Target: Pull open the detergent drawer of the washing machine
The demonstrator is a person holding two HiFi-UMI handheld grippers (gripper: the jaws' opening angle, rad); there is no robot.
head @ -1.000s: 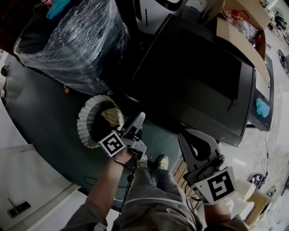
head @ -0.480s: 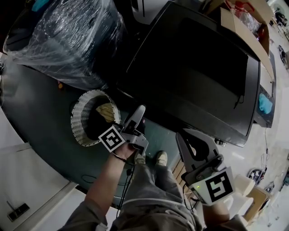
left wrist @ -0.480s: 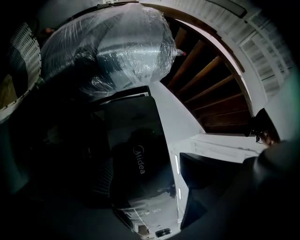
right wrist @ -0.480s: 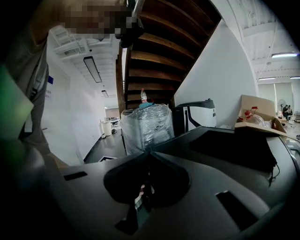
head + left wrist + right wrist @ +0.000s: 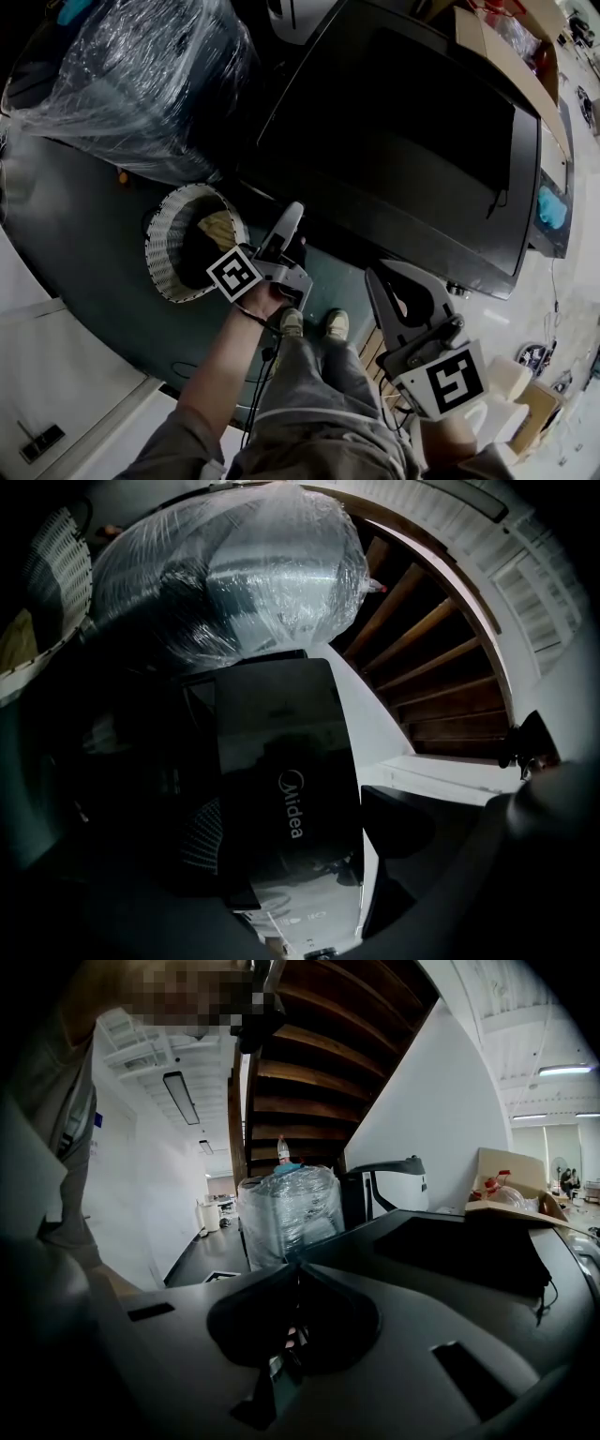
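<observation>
The black washing machine [image 5: 403, 141] fills the middle of the head view, seen from above; its front is hidden there. The left gripper view faces that front: a glossy dark panel marked Midea [image 5: 281, 761], the detergent drawer front, lies straight ahead. My left gripper [image 5: 292, 231] [image 5: 291, 855] is at the machine's near left corner. Its jaws have just been opening and stand wide, nothing pressed between them. My right gripper [image 5: 377, 275] [image 5: 296, 1269] hangs off the machine's near edge, its jaws meeting at a seam with nothing in them.
A white slatted laundry basket [image 5: 161, 258] stands on the floor left of the left gripper. Behind it is a large plastic-wrapped bundle [image 5: 141, 84] [image 5: 234, 564]. A cardboard box [image 5: 506, 61] sits beyond the machine. The person's shoes [image 5: 328, 324] are below. Wooden stairs [image 5: 422, 658] rise behind.
Both grippers have sunk a little. The left one has edged closer to the machine's corner and rolled slightly. The right one keeps its place beside the near edge.
</observation>
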